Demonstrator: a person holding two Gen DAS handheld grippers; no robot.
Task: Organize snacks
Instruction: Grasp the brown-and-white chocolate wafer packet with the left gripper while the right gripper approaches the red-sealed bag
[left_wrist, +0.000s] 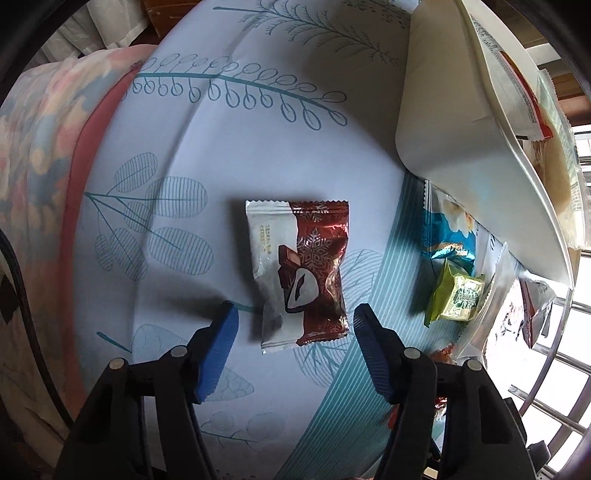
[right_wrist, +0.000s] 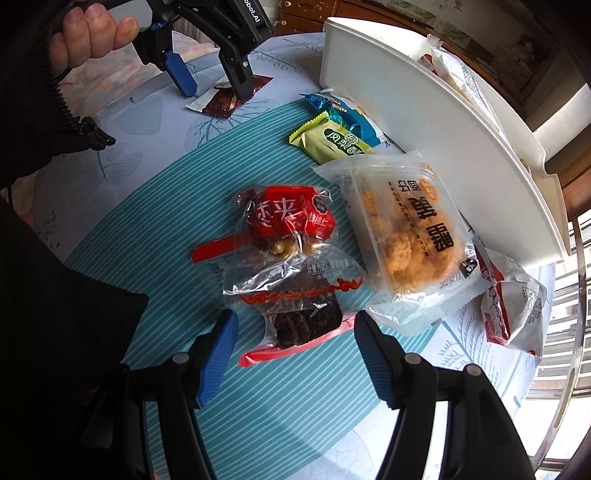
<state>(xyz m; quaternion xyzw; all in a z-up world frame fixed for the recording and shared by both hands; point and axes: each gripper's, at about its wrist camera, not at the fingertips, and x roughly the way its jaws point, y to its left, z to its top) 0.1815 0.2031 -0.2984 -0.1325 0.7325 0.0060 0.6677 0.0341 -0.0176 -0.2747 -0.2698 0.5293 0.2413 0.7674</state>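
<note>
Some snacks already lie inside the white bin (right_wrist: 424, 122) at the far right of the table; I see packet edges over its rim, but I cannot tell how many are there. So the task is begun and, I judge, far from finished, because at least seven packets lie outside on the leaf-patterned tablecloth (left_wrist: 258, 147).

My left gripper (left_wrist: 295, 317) points down over the brown and white chocolate packet (left_wrist: 299, 273). Its blue pads stand apart on both sides of the packet's near end and do not press it, so nothing is grasped yet. This packet is shiny foil, a little wrinkled, with snowflakes printed on the brown half, and it lies flat and alone.

My right gripper (right_wrist: 293, 321) is likewise unclenched, with the dark jelly packet (right_wrist: 295, 314) between its pads. This one is clear plastic with red trim and dark blocks inside. It partly covers the red date packet (right_wrist: 291, 218).

Just beside these lies the large rice cracker packet (right_wrist: 402, 243), then a red and white packet (right_wrist: 513, 302) near the bin. Farther away the green pineapple cake (right_wrist: 328, 138) rests against the blue packet (right_wrist: 343, 110), both close to the bin wall.
</note>
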